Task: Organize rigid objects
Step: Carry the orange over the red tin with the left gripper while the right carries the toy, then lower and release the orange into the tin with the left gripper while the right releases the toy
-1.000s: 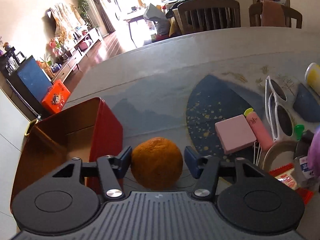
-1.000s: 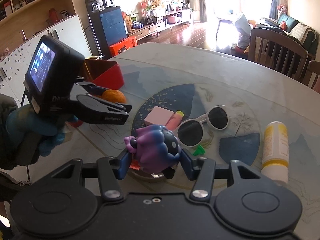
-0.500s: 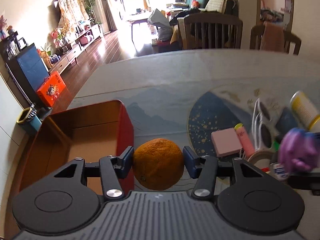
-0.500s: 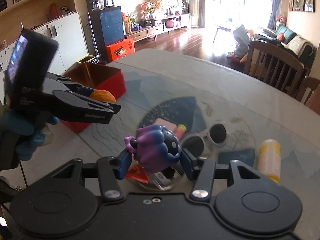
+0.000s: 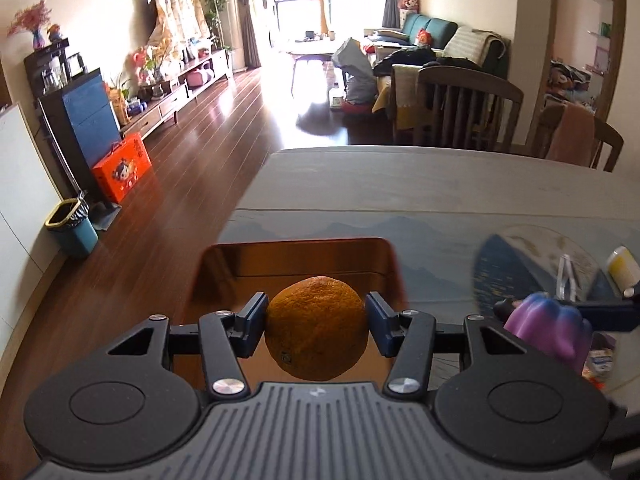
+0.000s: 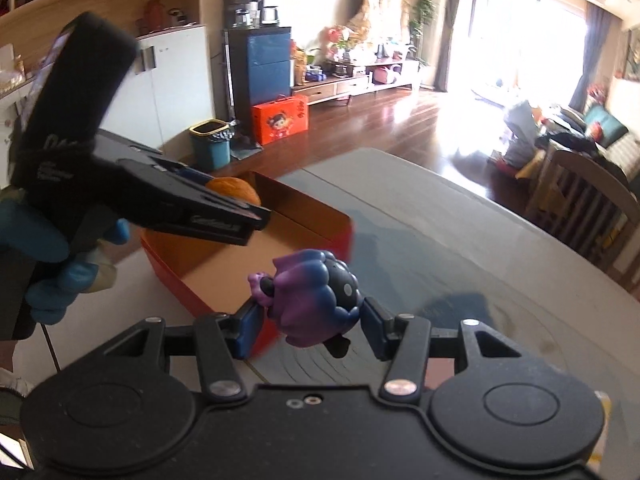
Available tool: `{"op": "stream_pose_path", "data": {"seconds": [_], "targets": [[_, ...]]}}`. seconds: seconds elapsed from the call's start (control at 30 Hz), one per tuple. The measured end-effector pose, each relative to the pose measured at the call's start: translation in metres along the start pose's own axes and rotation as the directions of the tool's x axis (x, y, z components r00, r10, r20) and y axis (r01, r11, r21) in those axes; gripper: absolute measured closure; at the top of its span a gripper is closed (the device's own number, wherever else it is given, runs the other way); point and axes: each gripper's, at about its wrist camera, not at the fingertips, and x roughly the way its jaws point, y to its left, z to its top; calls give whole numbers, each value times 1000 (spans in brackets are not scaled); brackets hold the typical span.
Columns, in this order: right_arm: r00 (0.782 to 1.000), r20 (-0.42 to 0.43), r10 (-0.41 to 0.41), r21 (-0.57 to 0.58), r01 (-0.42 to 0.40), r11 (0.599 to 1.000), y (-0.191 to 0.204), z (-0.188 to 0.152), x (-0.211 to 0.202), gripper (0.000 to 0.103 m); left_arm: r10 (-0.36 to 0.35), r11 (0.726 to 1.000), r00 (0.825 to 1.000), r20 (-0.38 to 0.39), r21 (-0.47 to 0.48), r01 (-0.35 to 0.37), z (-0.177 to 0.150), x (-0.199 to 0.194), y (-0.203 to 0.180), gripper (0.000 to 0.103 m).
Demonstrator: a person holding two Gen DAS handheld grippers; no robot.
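My left gripper (image 5: pixel 316 322) is shut on an orange (image 5: pixel 316 328) and holds it in the air over the open red box (image 5: pixel 296 252). In the right wrist view the left gripper (image 6: pixel 240 216) and the orange (image 6: pixel 234 192) hang above the red box (image 6: pixel 320 228). My right gripper (image 6: pixel 312 318) is shut on a purple and blue toy figure (image 6: pixel 316 298), held just right of the box's near corner. The toy (image 5: pixel 548 328) shows at the right in the left wrist view.
The box stands at the table's left edge, with wooden floor below. White sunglasses (image 5: pixel 568 276) and a yellow-capped bottle (image 5: pixel 622 268) lie on the table to the right. Chairs (image 5: pixel 460 108) stand at the far side.
My left gripper carried the orange up and left, from beside the box to above it. My right gripper lifted the toy and moved left toward the box.
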Motion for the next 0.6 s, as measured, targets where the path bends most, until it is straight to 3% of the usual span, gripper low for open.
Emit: {"op": "stream_pose_path", "data": {"seconds": [0.27,0.6], "targets": [[998,-63,9,-3,-9,1000,36,38,58,51,-27,999,997,-67,-28,25,20,47,52,51],[983,-177,-46,-16,44,999,60,42,125,51,-62,997,989,-137,43,69,19,96,60,50]]}}
